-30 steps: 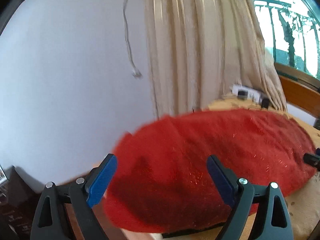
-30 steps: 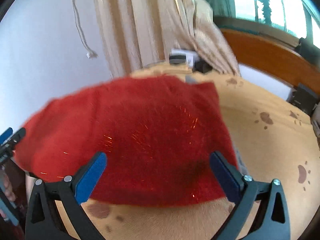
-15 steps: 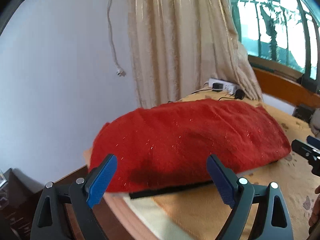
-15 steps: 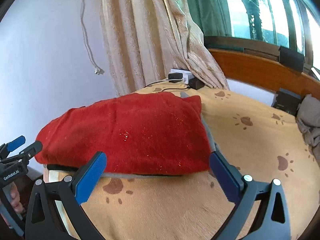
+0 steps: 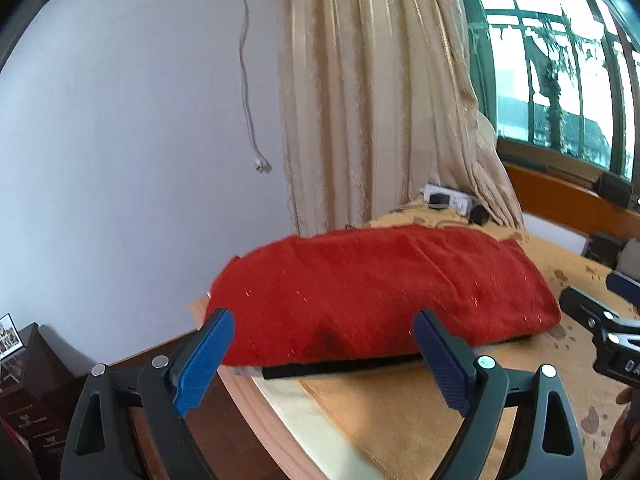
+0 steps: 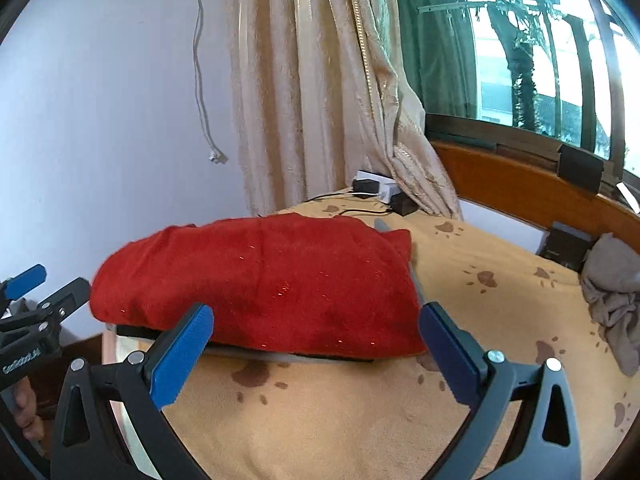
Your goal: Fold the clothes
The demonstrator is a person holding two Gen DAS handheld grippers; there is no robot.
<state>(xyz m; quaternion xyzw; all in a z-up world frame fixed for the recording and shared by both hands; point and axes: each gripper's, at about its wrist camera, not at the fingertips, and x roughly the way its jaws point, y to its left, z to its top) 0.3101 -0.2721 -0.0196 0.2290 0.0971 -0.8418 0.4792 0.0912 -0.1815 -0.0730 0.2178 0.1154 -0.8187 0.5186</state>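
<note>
1. The red garment (image 5: 380, 292) lies folded atop a stack on the bed's (image 6: 360, 420) corner.
2. A grey cloth (image 6: 612, 296) sits crumpled, apparently unfolded, well apart.
3. Left gripper (image 5: 320, 360) and right gripper (image 6: 316, 356) hold nothing, jaws wide apart.

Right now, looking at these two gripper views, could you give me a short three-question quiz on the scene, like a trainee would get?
1. True or false: the left gripper is clamped on the red garment.
2. Which lies at the bedspread's far right: A) grey clothes, B) a blue towel, C) a hat?
3. Fill in: the red garment rests on a ___ layer showing at its front edge.

Key: 1 false; 2 A; 3 black.
</note>
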